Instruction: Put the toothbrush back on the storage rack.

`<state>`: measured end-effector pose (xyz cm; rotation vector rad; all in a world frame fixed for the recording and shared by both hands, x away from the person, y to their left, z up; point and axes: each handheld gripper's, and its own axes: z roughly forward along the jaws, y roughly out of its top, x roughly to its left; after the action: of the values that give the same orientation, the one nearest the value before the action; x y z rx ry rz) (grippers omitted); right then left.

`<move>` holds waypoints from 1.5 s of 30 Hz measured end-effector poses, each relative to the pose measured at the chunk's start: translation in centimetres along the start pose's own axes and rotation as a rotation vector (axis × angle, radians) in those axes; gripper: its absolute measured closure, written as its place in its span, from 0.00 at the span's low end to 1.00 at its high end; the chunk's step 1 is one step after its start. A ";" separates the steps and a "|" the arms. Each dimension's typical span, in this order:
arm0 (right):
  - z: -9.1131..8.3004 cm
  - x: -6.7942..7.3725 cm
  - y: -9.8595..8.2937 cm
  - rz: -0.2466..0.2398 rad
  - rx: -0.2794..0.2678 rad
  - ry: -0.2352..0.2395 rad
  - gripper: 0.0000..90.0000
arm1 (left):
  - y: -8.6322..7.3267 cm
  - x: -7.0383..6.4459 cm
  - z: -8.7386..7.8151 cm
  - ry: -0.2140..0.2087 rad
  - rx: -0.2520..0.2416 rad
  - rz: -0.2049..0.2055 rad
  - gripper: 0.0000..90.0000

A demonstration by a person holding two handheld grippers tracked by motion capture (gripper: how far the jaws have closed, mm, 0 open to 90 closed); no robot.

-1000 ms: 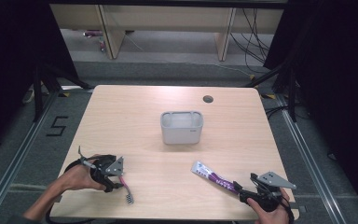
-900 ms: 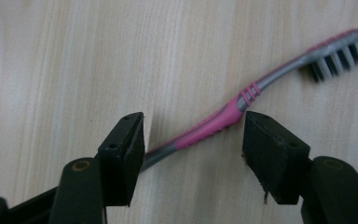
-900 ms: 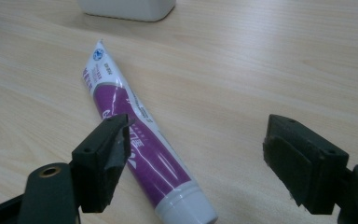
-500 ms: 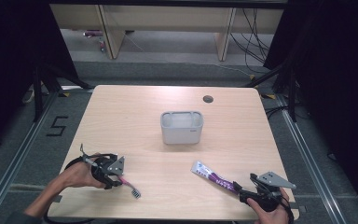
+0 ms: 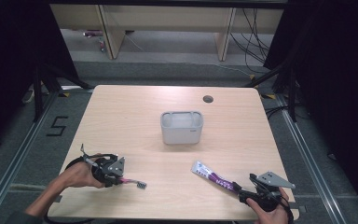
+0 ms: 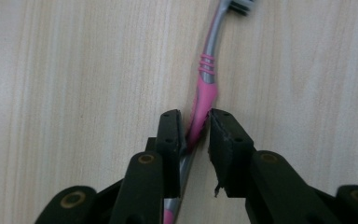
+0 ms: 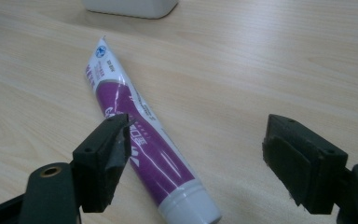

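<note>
The toothbrush [image 6: 204,88] lies flat on the bench [image 5: 135,112], near the front left corner. In the left gripper view its pink and grey handle runs straight away from the camera, with the bristle head at the far end. The left claw [image 6: 196,128] is clenched on the pink part of the handle, one jaw on each side of it, so the long axis of the brush continues the direction of the claw itself. In the high view the same brush [image 5: 133,182] points to the right from the left claw [image 5: 116,179], with the head toward the middle of the bench.

The toothpaste tube [image 7: 140,135] is purple and white and lies near the front right corner. Its white cap end is close to the right claw [image 7: 196,154] and its flat end points toward the grey container [image 5: 182,127], which stands at the middle of the bench, well apart from both claws. The right claw is released, with the jaws wide apart. The tube passes just beside the left jaw and not through the middle of the gap. I think the claw must shift a little sideways before it closes. If the tube already touches that jaw I cannot tell, the angle is too low.

Each thing lies nearer to the hand on its own side.
</note>
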<state>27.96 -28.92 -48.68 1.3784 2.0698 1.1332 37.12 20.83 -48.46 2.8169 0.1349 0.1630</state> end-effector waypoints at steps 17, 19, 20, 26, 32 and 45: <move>0.1 0.1 0.0 0.007 0.012 0.020 0.27 | 1.3 0.5 0.1 -0.061 0.105 -0.034 0.90; 0.0 0.0 0.0 -0.009 0.006 0.002 0.27 | 1.5 0.7 0.2 -0.061 0.125 -0.029 0.90; 0.0 0.0 0.0 -0.011 0.005 0.004 0.27 | 1.6 0.7 0.2 -0.063 0.131 -0.040 0.90; 0.1 0.2 0.0 -0.001 0.014 0.025 0.27 | 2.1 0.9 0.3 -0.068 0.173 -0.092 0.91; 0.1 0.1 0.0 -0.009 0.013 0.022 0.27 | 2.8 0.8 0.5 -0.077 0.212 -0.134 0.91; 0.1 0.3 0.0 0.023 -0.008 0.012 0.27 | 3.0 0.7 -0.2 -0.081 0.119 -0.162 0.92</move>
<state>27.88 -28.63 -48.68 1.3986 2.0609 1.1601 37.98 18.10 -47.23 2.9088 0.3637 0.0033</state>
